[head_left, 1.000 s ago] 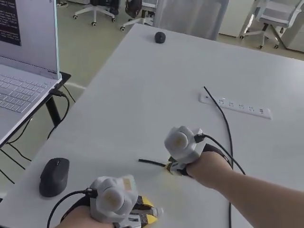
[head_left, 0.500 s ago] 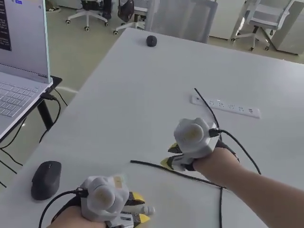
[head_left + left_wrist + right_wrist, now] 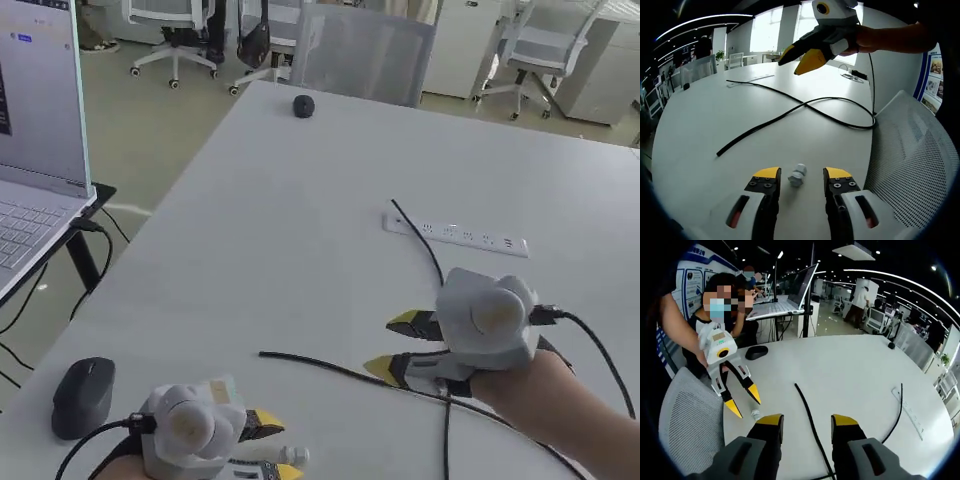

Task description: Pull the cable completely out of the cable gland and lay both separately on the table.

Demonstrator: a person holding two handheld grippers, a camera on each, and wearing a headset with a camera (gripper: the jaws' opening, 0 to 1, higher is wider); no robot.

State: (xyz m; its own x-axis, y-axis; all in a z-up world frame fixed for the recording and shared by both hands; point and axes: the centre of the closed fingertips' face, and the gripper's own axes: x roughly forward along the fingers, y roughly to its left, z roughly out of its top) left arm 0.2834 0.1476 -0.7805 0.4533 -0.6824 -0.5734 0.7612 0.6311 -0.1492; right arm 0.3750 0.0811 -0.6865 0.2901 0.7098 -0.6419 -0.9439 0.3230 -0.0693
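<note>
The small white cable gland (image 3: pixel 797 175) lies on the white table between the open jaws of my left gripper (image 3: pixel 801 174), touching neither. In the head view the gland (image 3: pixel 291 457) sits at the tips of the left gripper (image 3: pixel 278 446), near the front edge. The black cable (image 3: pixel 330 366) lies loose on the table, its free end pointing left. My right gripper (image 3: pixel 392 343) hovers open above the cable, holding nothing. In the right gripper view the cable (image 3: pixel 809 412) runs under the open right gripper (image 3: pixel 807 421), with the left gripper (image 3: pixel 742 401) and gland (image 3: pixel 755 414) to the left.
A white power strip (image 3: pixel 455 235) lies behind the cable. A black mouse (image 3: pixel 80 395) rests at the front left and a small dark object (image 3: pixel 303 105) at the far end. An open laptop (image 3: pixel 35 150) stands on a side stand to the left. Office chairs stand beyond the table.
My right gripper has opened, let go of the cable, and moved up and to the right. The cable now lies flat. The camera has tilted up.
</note>
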